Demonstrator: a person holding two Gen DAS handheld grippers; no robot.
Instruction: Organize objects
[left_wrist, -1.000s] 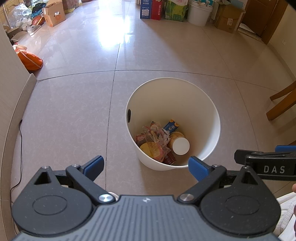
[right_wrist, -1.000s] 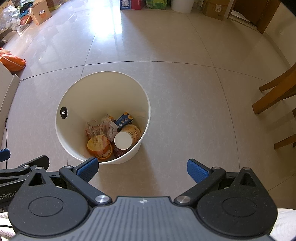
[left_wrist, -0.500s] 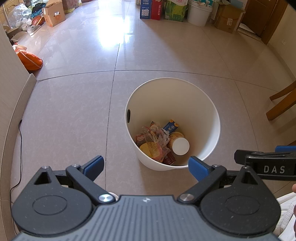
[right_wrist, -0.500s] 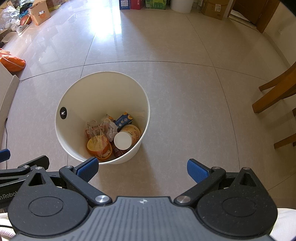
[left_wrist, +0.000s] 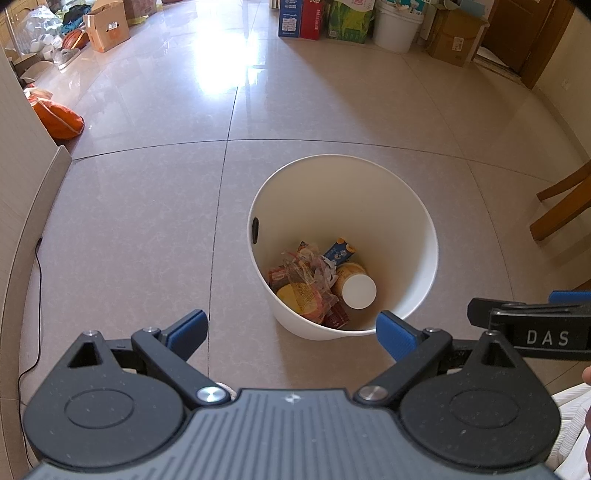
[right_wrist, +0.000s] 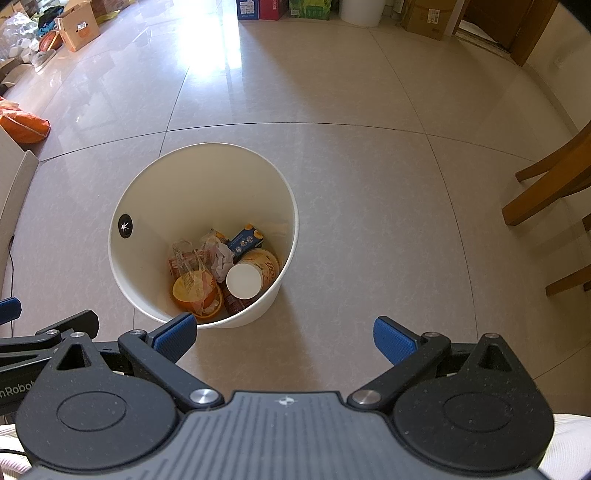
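White plastic forms the round bin (left_wrist: 413, 206) that stands upright on the tiled floor (left_wrist: 147, 206), and everything else is placed from it. Inside it, at the bottom, lies a heap of packaging: a jar with a white lid (left_wrist: 357, 287) lying on its side toward the bin's right, a small blue carton (left_wrist: 339, 251) just behind the jar, crumpled clear wrappers (left_wrist: 308, 266) left of the jar, and an orange-yellow cup (right_wrist: 195, 293) at the near left, touching the wrappers. A dark handle slot (left_wrist: 255, 226) shows in the bin's left wall.

On the near side of the bin, above the floor, the left gripper (left_wrist: 291, 330) is held with its blue-padded fingers (left_wrist: 186, 328) spread wide and nothing between them; its right pad lines up with the bin's near rim. The right gripper (right_wrist: 282, 338) is also on the near side, a little to the bin's right, with its fingers (right_wrist: 393, 341) wide apart and empty; its left pad overlaps the bin's near rim in the right wrist view. The two grippers sit side by side, each one's edge visible in the other's camera.

Far beyond the bin, cardboard boxes (left_wrist: 456, 31) and a white bucket (left_wrist: 395, 27) line the far wall. Wooden chair legs (right_wrist: 546, 184) stand well to the bin's right, and an orange bag (left_wrist: 59, 118) lies far to its left.
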